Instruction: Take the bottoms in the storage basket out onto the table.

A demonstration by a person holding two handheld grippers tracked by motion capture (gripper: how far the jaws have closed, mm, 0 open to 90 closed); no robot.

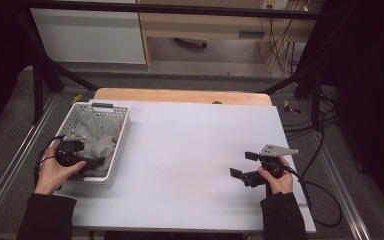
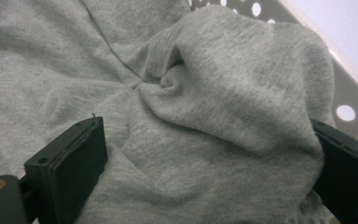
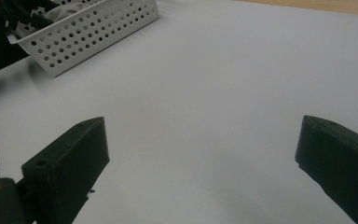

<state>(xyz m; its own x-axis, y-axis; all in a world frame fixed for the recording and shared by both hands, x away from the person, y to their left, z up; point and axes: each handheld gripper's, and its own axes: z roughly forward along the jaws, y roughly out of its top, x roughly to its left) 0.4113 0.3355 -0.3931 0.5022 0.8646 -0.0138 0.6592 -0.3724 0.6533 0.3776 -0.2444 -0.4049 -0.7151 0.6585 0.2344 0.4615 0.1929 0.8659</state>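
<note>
A grey cloth [image 1: 97, 132] lies bunched in a white perforated basket [image 1: 122, 135] at the table's left. My left gripper [image 1: 96, 162] is down in the near end of the basket. In the left gripper view its jaws stand wide apart around a raised fold of the cloth [image 2: 214, 116], so the left gripper [image 2: 205, 130] is open, with the basket wall [image 2: 349, 93] just behind. My right gripper [image 1: 242, 164] hovers open over the bare white table [image 1: 190, 150] at the right, nothing between its fingers. From the right gripper [image 3: 200, 126] the basket [image 3: 88, 32] shows far off.
A wooden strip [image 1: 180, 95] runs along the table's far edge. Cables [image 1: 325, 195] trail off the right side of the table. Black frame rails flank both sides, with floor beyond.
</note>
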